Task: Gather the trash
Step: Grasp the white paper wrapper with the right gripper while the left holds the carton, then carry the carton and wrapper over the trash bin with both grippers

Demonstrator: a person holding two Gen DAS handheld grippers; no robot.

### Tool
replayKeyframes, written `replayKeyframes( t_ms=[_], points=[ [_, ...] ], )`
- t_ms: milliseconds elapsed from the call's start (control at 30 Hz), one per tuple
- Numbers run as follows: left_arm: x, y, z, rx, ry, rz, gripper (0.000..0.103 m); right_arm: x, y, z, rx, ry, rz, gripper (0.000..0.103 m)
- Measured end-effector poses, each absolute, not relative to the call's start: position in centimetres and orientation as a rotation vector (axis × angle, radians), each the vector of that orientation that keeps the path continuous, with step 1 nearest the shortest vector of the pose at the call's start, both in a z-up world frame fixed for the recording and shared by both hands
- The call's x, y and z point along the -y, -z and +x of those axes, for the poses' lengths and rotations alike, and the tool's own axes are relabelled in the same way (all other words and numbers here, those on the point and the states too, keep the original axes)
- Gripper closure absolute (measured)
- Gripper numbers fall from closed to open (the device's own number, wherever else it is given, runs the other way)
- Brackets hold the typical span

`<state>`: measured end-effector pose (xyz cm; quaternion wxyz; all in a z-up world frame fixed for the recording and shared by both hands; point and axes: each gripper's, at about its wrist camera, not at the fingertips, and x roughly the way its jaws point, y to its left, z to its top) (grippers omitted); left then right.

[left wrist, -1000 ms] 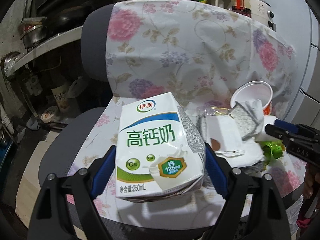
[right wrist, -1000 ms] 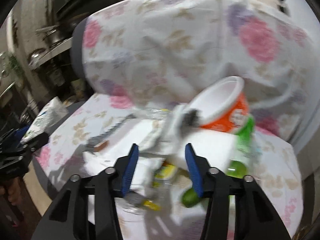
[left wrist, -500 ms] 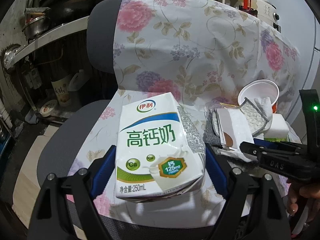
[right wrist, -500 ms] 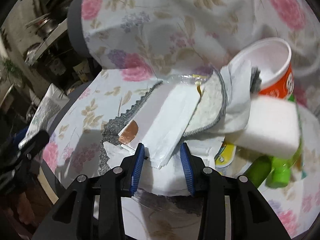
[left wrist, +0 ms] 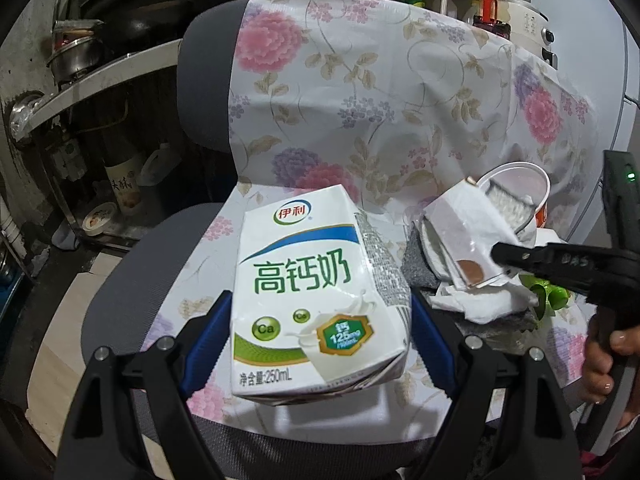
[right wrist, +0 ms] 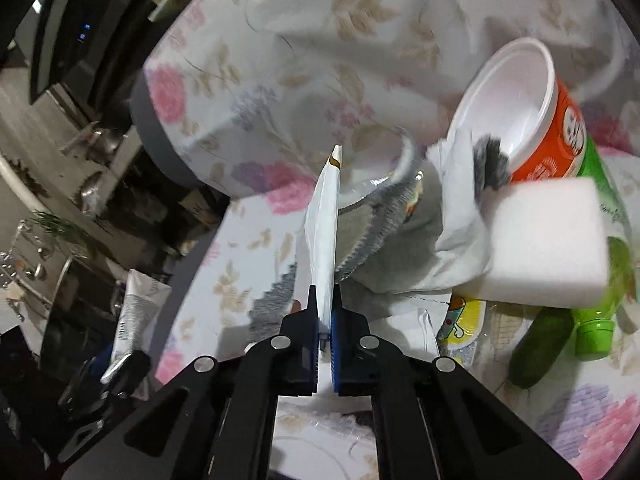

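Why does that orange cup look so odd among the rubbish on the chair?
The orange cup lies tipped on its side against the flowered cover's backrest, its empty white inside facing out, a crumpled cloth spilling from its mouth. The milk carton in the left gripper is dented at its bottom corner.

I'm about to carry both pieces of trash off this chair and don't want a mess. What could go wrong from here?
1. The right tongs pinch only the bottom edge of the flat white wrapper; it could slip out when swung.
2. The white sponge leans on the loose pile beside the orange cup; brushing it may topple things.
3. The milk carton looks dented in the left tongs; squeezing might push out leftover milk.
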<state>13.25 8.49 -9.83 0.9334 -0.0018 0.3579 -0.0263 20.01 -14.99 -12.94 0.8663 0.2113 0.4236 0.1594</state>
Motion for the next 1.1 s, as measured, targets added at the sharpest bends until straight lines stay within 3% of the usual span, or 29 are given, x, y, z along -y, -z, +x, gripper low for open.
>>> replayKeyframes(
  t_ms=[500,567,600,700,933,967,1000,1100],
  points=[
    [-4.0,7.8,10.4,-0.707,0.1,0.04,0.021,20.9,12.6,14.9,-0.92,-0.294,0.468,0.093],
    [-3.4,7.7,10.2,-0.705,0.11,0.048,0.021,20.8,12.8,14.6,-0.931,-0.304,0.46,0.085],
    [-3.3,7.6,10.1,-0.702,0.111,0.052,0.021,20.5,12.7,14.3,-0.929,-0.307,0.451,0.074],
    [-3.2,7.7,9.9,-0.703,0.112,0.053,0.021,19.8,12.7,13.5,-0.922,-0.29,0.395,0.072],
    [-3.9,8.3,10.0,-0.719,0.105,0.042,0.021,18.9,11.6,13.5,-0.876,-0.235,0.348,0.075],
    [-4.1,8.4,10.0,-0.719,0.106,0.038,0.021,18.9,11.4,13.6,-0.87,-0.232,0.351,0.081],
    [-4.2,8.3,10.0,-0.718,0.105,0.036,0.021,18.9,11.3,13.9,-0.86,-0.226,0.357,0.099],
    [-4.4,8.2,10.0,-0.716,0.103,0.028,0.021,18.9,10.6,14.7,-0.807,-0.243,0.378,0.101]
  ],
)
